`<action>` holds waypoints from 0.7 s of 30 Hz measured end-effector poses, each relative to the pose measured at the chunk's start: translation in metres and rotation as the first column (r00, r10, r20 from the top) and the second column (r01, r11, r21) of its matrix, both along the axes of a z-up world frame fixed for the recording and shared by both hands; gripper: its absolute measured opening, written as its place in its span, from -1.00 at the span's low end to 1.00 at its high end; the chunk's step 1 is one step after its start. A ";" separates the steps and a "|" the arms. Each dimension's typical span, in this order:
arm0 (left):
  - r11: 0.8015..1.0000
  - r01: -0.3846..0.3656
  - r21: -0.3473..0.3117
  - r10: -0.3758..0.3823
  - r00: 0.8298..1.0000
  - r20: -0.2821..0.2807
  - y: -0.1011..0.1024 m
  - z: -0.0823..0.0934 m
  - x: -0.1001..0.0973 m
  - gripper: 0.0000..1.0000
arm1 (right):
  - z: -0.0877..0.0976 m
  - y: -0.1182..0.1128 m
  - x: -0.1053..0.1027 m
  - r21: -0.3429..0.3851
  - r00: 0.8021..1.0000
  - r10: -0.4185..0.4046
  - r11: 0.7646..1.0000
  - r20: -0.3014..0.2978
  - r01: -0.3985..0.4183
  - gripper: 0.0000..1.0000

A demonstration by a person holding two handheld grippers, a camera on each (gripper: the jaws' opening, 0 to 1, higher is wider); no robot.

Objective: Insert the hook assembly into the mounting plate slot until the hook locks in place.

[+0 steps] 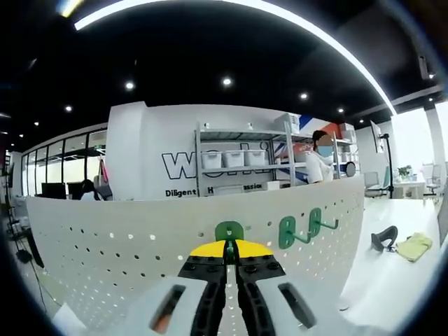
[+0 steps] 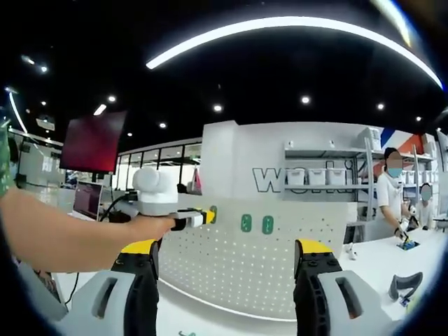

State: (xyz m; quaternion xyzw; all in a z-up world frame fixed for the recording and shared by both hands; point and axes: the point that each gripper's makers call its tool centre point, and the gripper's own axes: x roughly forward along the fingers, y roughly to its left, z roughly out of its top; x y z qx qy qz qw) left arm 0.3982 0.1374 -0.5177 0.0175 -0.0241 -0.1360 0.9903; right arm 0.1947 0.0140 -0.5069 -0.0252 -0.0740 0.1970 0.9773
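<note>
now left gripper (image 1: 227, 253) jaws pinch green hook (image 1: 229, 232) at pegboard (image 1: 126, 231).

The pegboard (image 1: 126, 231) looks like matt white sheet, smooth and evenly perforated. The green hooks (image 1: 301, 229) on it seem glossy, coated or plastic. The left gripper (image 1: 229, 253) has matt black jaws with smooth yellow tips and a pale grey plastic body. The tabletop (image 1: 392, 273) is smooth white; a soft yellow cloth (image 1: 414, 246) lies near its right edge.
</note>
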 end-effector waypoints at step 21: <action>1.000 0.012 -0.013 -0.012 1.000 -0.002 -0.013 -0.003 0.004 -0.94 | 0.002 -0.005 0.001 0.006 1.000 -0.007 1.000 0.006 0.007 0.62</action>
